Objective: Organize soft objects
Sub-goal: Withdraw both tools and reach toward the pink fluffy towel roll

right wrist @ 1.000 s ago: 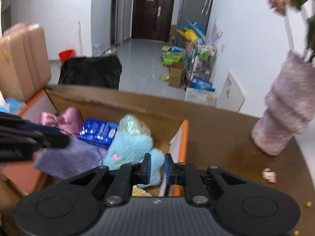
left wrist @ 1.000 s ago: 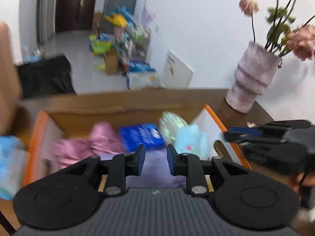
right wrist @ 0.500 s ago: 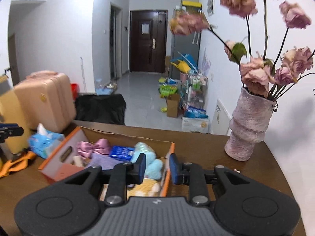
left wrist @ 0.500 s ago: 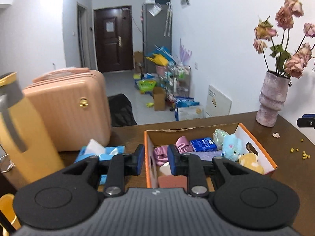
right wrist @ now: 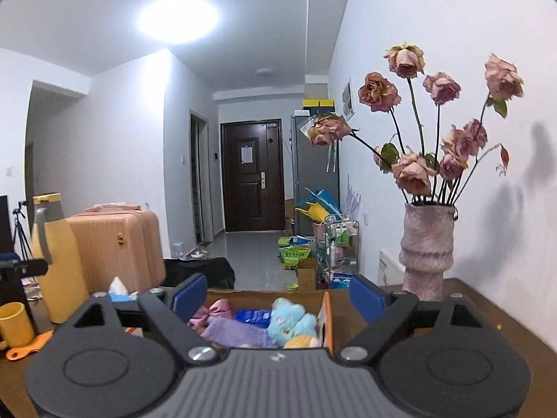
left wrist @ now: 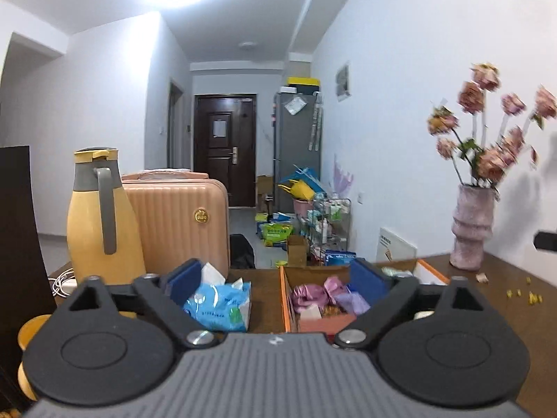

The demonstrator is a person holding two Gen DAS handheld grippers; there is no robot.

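An orange-edged cardboard box (left wrist: 284, 299) stands on the brown table and holds soft things: a pink satin bow (left wrist: 313, 291), a purple cloth (right wrist: 233, 334), a light blue plush toy (right wrist: 290, 318), a yellow plush (right wrist: 302, 341) and a blue packet (right wrist: 252, 314). My left gripper (left wrist: 276, 280) is open and empty, held back from and above the box. My right gripper (right wrist: 278, 294) is open and empty, also back from the box (right wrist: 327, 317). A blue tissue pack (left wrist: 219, 304) lies left of the box.
A yellow thermos jug (left wrist: 101, 216) and a yellow mug (right wrist: 14, 324) stand at the left, a pink suitcase (left wrist: 174, 223) behind. A pink vase of dried roses (right wrist: 426, 244) stands at the table's right back. Yellow crumbs (left wrist: 522, 294) lie at the right.
Both grippers have pulled back and up from the box, so it looks smaller and lower. Both sets of jaws have opened wide from nearly closed.
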